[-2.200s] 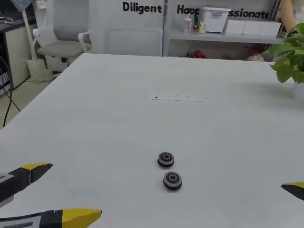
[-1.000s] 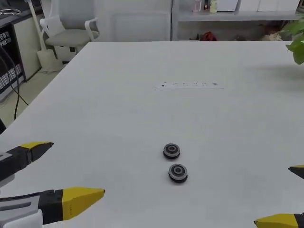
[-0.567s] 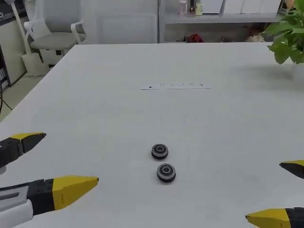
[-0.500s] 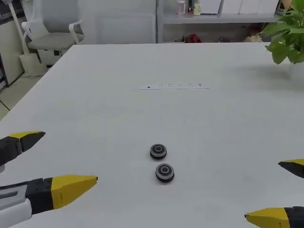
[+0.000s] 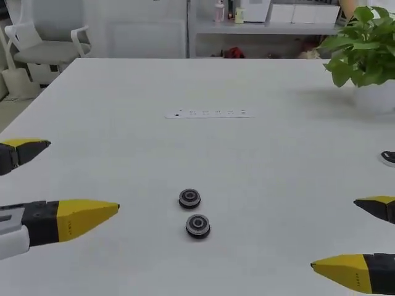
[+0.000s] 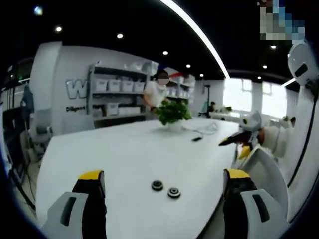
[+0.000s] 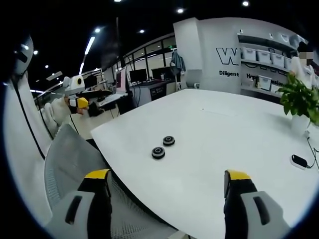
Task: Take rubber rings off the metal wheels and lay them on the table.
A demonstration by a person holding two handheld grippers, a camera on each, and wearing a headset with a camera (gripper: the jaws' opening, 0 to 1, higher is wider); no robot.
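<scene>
Head view: two wheels (image 5: 189,198) lie close together on the table (image 5: 259,160), rubber rings (image 5: 205,227) probably still on. The left gripper (image 5: 83,176) and right gripper (image 5: 333,234) hang well apart from them, jaws spread wide. Pin one wheel first, then peel its ring.

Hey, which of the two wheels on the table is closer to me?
The near wheel, the one lower in the head view and slightly right of the far wheel. It lies closer to the front edge of the table.
</scene>
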